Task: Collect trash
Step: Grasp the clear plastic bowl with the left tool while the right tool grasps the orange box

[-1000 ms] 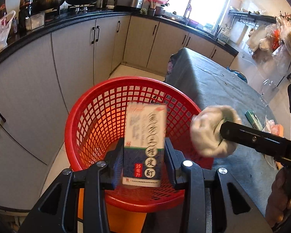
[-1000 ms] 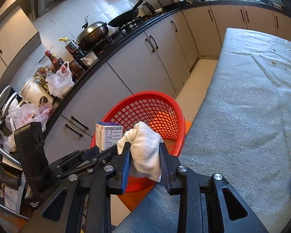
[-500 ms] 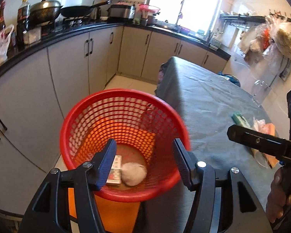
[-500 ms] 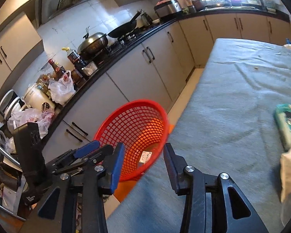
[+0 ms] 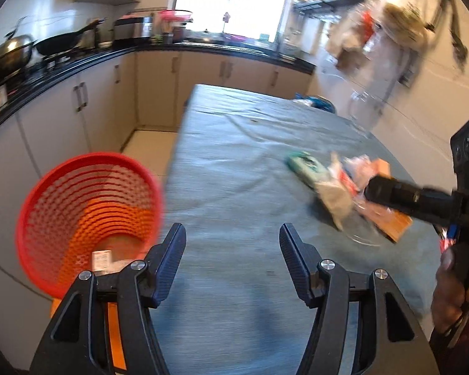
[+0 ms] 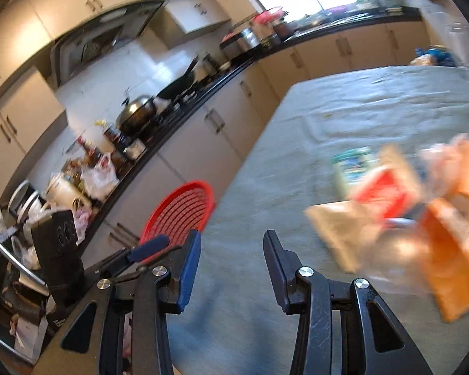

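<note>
My left gripper (image 5: 233, 259) is open and empty over the near edge of the grey-clothed table (image 5: 234, 162). The red mesh basket (image 5: 87, 215) stands on the floor to its left with a small box (image 5: 101, 259) inside. My right gripper (image 6: 231, 268) is open and empty over the table, with the basket (image 6: 178, 218) behind it to the left. A blurred pile of trash lies on the table: a green packet (image 5: 306, 165), crumpled wrappers (image 5: 337, 193) and an orange piece (image 5: 394, 228). In the right wrist view the pile (image 6: 390, 206) is close on the right.
Kitchen cabinets and a black counter with a wok (image 5: 62, 43) and pots run along the left and far walls. Bags hang on the right wall (image 5: 390, 31). The floor strip between cabinets and table holds the basket.
Both grippers dropped their loads, the box and the white wad, into the basket, opened, and swung right from the basket toward the trash pile on the table.
</note>
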Available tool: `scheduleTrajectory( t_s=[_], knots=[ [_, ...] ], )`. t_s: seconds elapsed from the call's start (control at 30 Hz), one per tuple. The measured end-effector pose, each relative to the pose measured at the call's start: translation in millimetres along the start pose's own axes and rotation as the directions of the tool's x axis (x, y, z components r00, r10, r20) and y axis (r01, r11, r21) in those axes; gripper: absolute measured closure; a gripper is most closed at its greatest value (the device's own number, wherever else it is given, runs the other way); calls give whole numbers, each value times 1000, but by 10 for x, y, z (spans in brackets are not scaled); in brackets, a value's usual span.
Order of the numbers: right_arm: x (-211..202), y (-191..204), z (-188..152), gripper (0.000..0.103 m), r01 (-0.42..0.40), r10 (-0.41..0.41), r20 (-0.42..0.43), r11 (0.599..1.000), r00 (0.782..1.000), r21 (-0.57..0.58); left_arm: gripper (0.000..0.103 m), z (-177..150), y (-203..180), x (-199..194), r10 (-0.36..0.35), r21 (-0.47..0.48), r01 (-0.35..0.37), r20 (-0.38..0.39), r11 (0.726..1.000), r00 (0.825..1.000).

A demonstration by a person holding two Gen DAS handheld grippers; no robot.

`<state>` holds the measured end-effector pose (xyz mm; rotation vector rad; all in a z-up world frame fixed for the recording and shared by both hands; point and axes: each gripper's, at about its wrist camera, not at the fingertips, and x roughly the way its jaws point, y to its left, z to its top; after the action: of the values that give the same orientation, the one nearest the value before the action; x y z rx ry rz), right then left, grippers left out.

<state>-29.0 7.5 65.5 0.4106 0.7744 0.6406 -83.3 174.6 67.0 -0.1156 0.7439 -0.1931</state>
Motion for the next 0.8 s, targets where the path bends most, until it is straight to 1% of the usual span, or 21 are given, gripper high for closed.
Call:
scheduleTrajectory(
  t_s=[0.07,0.17,0.3,0.4,0.5,0.6,0.67,0.8],
  knots=[
    [-199,-174,18,58,28,-28,29,999,999,20,40,-5,-163,48,-20,18,20,-11,1000,1000],
    [-511,-529,28,58,97,-102,76,992,992,77,38,-36,-428,147,-59,45,60,-31,997,998],
    [-777,-987,0,58,172,-190,96,970,977,170,38,-78,-731,286,-100,80,106,-69,991,993],
    [-847,-1271,-21,58,198,-223,86,953,971,231,38,-112,-927,352,-123,110,132,-89,985,988],
    [-851,-1471,-46,55,175,-202,71,944,977,281,37,-138,-1088,398,-134,140,149,-108,979,985],
    [-811,-1567,-69,55,148,-171,55,946,984,288,36,-156,-1175,424,-136,159,154,-121,975,983],
    [-741,-1560,-87,55,129,-145,36,952,989,277,36,-149,-1213,434,-138,163,157,-125,974,983],
    [-594,-1414,-127,54,129,-131,-2,968,991,213,35,-136,-1236,450,-132,166,153,-128,974,983]
  ],
)
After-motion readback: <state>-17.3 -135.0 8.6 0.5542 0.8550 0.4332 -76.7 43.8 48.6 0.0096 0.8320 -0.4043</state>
